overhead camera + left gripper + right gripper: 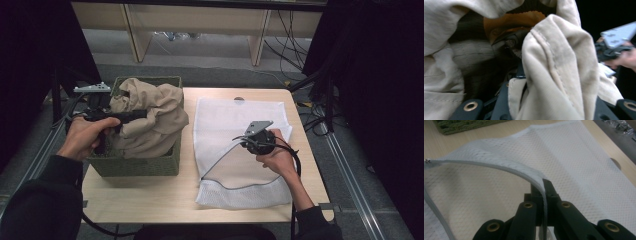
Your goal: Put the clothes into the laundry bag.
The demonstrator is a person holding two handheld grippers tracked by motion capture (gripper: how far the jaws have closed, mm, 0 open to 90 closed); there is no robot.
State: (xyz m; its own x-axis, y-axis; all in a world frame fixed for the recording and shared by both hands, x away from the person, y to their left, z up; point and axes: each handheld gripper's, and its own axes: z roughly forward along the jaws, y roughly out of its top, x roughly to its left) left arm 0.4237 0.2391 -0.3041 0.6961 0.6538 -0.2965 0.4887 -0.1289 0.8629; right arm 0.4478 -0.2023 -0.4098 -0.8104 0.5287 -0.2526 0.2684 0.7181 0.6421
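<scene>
Bunched-up beige cotton garment [559, 75] sits right up against the lens in the left gripper view, and the left gripper [131, 115] is clamped on a fold of it, holding it over the green woven basket [145, 162] at the table's left side. Right gripper [543, 185] is closed tight on the zippered edge of the white mesh laundry bag [240, 150] (lifting that edge a bit), which lies flat on the light wooden table [150, 200] just beside the basket.

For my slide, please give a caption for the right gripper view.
Right gripper shut on the zipper edge of a white mesh laundry bag.
</scene>
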